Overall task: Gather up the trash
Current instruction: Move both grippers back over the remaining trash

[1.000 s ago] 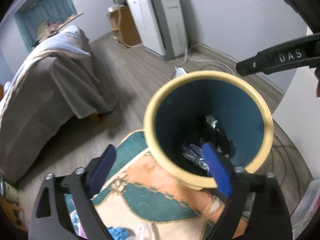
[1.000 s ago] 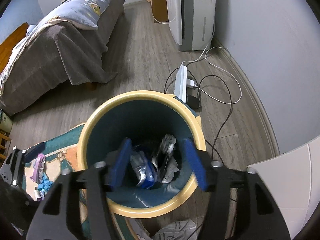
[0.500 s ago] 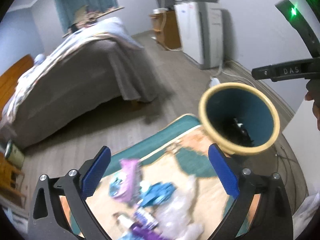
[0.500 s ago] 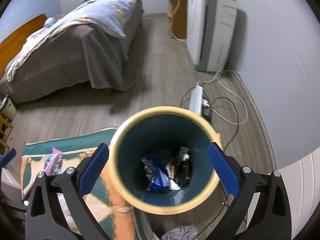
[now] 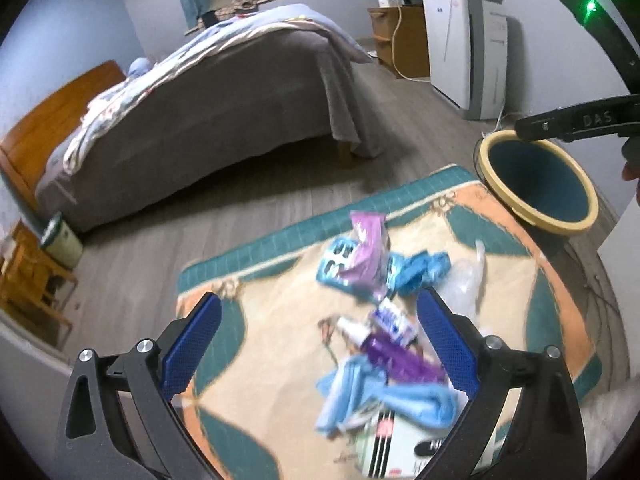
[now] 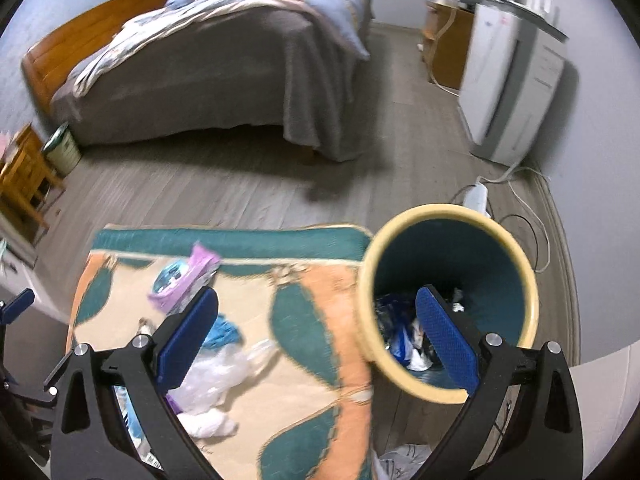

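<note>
Foreground: left gripper (image 5: 318,344), jaws spread wide and empty, above a patterned rug (image 5: 260,380) at lower centre carrying loose trash, namely a purple tube (image 5: 400,360), blue crumpled wrappers (image 5: 384,396), a clear plastic bag (image 5: 468,280) and a pink packet (image 5: 368,248). Right gripper (image 6: 316,336), likewise released and empty, frames the rug's edge and a teal bin (image 6: 508,280) with a cream rim at lower right, holding crumpled blue, white and black wrappers (image 6: 404,336). Beyond, upper left: a bed (image 6: 224,80) under a grey cover.

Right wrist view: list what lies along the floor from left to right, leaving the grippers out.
Wooden stool → green-lidded tin → purple wrapper on the rug → waste bin → white power strip.
</note>
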A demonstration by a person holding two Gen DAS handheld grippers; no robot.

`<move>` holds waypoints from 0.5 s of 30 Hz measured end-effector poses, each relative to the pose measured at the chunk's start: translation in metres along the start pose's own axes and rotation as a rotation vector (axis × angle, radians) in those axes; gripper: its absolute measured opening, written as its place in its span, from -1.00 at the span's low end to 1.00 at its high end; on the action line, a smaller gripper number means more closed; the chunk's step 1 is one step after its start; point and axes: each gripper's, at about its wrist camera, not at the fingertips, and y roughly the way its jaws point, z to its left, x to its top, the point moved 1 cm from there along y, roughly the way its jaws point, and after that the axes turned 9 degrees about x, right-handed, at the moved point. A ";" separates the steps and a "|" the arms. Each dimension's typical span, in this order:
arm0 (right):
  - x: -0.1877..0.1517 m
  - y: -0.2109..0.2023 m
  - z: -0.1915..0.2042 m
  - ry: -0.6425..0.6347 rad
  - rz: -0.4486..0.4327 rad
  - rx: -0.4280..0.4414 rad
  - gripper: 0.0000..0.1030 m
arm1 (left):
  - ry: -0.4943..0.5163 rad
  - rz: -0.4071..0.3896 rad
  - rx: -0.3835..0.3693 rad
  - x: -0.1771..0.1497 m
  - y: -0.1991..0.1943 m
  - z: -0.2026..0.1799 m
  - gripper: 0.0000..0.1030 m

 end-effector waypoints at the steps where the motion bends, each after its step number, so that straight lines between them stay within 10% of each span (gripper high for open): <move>1: -0.003 0.001 0.007 -0.014 0.005 -0.009 0.89 | -0.010 0.013 -0.004 -0.008 0.000 0.003 0.88; 15: -0.045 0.047 0.052 -0.022 0.131 -0.037 0.89 | -0.143 0.148 -0.042 -0.050 0.051 0.037 0.88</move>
